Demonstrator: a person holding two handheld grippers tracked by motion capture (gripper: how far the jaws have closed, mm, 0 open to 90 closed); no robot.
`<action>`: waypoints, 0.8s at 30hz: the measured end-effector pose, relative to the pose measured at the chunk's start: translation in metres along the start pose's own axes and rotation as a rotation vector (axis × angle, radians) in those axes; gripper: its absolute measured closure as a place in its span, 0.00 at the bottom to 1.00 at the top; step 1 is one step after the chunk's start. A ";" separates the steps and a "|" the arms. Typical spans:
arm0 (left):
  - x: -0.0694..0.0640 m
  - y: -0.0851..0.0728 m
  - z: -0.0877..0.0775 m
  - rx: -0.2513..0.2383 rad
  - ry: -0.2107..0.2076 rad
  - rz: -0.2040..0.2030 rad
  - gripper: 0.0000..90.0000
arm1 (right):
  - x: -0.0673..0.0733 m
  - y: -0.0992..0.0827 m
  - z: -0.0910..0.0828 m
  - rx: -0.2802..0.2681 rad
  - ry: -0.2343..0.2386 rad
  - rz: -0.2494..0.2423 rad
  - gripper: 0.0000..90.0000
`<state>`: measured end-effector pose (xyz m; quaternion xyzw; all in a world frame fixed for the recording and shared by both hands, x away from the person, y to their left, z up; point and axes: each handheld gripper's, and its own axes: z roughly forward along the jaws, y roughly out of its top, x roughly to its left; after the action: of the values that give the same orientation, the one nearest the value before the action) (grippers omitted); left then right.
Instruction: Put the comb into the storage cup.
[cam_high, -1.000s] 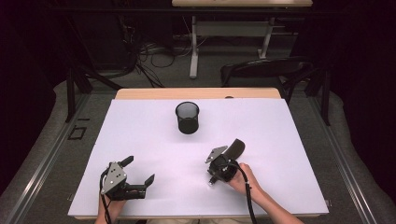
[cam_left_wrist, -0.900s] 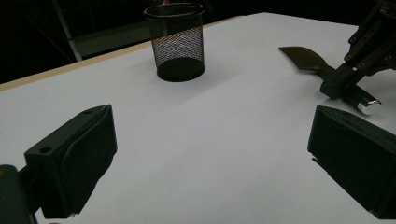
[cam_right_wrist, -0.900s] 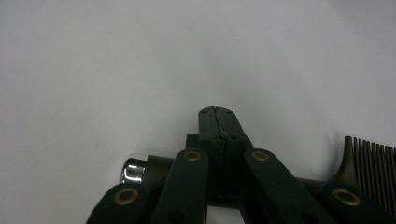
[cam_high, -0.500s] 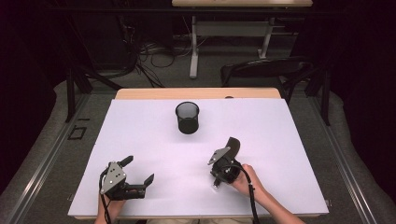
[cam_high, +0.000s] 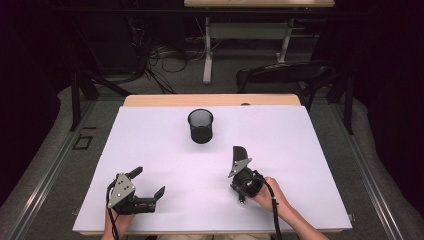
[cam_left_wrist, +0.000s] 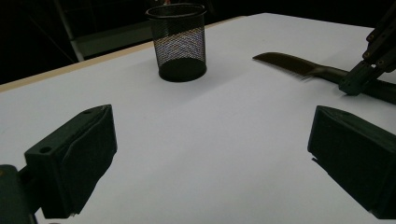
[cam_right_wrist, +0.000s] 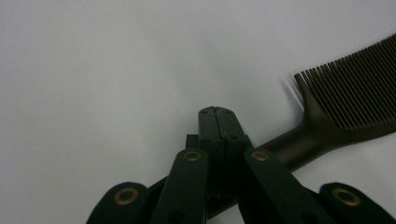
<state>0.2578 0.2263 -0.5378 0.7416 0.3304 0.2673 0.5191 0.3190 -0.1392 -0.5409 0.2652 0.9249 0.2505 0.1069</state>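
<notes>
A black comb (cam_right_wrist: 341, 112) lies on the white table (cam_high: 310, 150), on the right side and nearer the person than the middle. Its teeth fan out at one end, and its thin handle runs back under the right gripper (cam_right_wrist: 215, 114). That gripper's two jaws are pressed tight together, and the handle passes just beneath them; I cannot tell if they pinch it or only sit on top of it. In the high view the right gripper (cam_high: 239, 165) is held in a hand (cam_high: 267, 192) and points up the table toward a black mesh cup (cam_high: 200, 126). The cup stands upright, well apart from the comb. The left gripper (cam_high: 146, 182) is down at the left, near the edge, with its jaws wide apart and nothing between them.
</notes>
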 end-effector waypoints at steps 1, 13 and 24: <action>0.000 0.000 0.000 0.000 0.000 0.000 0.02 | -0.001 -0.001 0.000 -0.001 -0.001 -0.006 1.00; 0.000 0.000 0.000 -0.002 0.001 0.000 0.02 | -0.004 -0.006 -0.005 0.013 -0.005 -0.007 1.00; 0.001 0.000 -0.001 -0.002 0.001 0.001 0.02 | -0.003 -0.008 -0.008 0.047 -0.010 -0.020 1.00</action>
<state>0.2578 0.2274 -0.5375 0.7412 0.3300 0.2684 0.5193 0.3155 -0.1501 -0.5382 0.2594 0.9326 0.2265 0.1077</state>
